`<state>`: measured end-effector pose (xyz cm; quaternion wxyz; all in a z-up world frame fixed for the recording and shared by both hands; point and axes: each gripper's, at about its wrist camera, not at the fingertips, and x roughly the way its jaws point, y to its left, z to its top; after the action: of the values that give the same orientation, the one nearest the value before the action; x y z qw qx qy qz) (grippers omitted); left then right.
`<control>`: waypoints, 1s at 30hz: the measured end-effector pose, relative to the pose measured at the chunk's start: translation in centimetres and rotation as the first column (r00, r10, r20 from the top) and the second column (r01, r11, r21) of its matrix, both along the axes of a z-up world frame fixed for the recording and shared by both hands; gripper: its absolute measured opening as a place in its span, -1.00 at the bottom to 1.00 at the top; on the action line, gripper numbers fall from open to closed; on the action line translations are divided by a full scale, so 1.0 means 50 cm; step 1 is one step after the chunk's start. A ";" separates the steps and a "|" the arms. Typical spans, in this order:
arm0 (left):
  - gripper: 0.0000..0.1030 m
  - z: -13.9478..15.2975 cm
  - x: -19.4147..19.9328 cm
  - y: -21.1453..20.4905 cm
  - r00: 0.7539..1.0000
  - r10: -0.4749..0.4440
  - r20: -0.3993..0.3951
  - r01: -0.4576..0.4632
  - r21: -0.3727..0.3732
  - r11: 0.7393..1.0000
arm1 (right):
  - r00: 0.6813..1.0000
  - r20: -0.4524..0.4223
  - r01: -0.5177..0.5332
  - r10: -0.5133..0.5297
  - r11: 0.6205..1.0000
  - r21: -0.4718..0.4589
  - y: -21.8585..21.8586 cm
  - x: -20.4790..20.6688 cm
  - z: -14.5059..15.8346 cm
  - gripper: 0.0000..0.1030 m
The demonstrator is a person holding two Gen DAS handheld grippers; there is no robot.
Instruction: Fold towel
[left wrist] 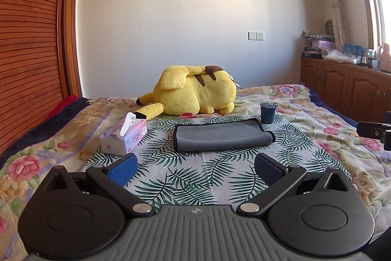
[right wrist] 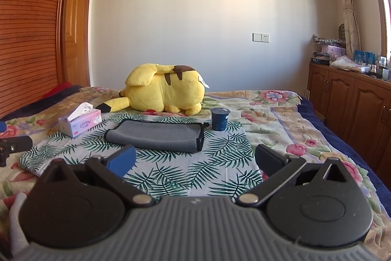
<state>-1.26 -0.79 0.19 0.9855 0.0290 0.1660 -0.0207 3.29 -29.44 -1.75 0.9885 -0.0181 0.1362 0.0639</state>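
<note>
Left wrist view: folded towel on the bed, both grippers spread and empty

On the far left a wooden slatted wardrobe [left wrist: 29, 40] runs along the bed [left wrist: 31, 163], which wears a flowered cover. One tissue box [left wrist: 125, 136], pink and white with a tissue standing out of its top, sits at the left edge of a palm-leaf cloth [left wrist: 185, 177]. To its right, in the middle of that cloth, lies the single towel [left wrist: 222, 136]: grey, soft-looking, edged in black, folded over into a long flat band with a rounded fold along its near side. Behind it one yellow plush toy [left wrist: 195, 92] lies on its side. One dark blue cup [left wrist: 267, 113] stands just beside the towel's far right corner; whether they touch is unclear. Brown cabinets [left wrist: 347, 87] line the right wall under the window.

The left gripper [left wrist: 195, 164] has its two fingers spread wide, holding nothing; the towel lies ahead of them, apart from both pads, roughly centred on the gap.

From the right wrist view the right gripper [right wrist: 195, 159] is likewise spread wide and empty. The towel [right wrist: 156, 136] lies ahead and to the left, near its left finger [right wrist: 122, 160] but not between the jaws. The cup [right wrist: 220, 118] stands just beyond the towel's right end
</note>
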 end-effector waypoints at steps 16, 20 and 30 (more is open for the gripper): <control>0.69 0.001 0.001 -0.001 1.000 0.000 -0.003 0.000 0.008 1.000 | 1.000 0.000 0.000 0.000 1.000 0.000 0.000 0.000 0.000 1.00; 0.69 0.001 0.001 0.000 1.000 0.000 -0.003 0.000 0.008 1.000 | 1.000 0.000 0.000 0.000 1.000 0.000 0.000 -0.001 0.000 1.00; 0.69 0.001 0.002 0.001 1.000 0.000 -0.003 0.000 0.008 1.000 | 1.000 0.001 0.000 0.000 1.000 0.000 0.001 -0.001 0.000 1.00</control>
<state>-1.17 -0.75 0.25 0.9851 0.0331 0.1673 -0.0201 3.24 -29.38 -1.77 0.9885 -0.0182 0.1359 0.0638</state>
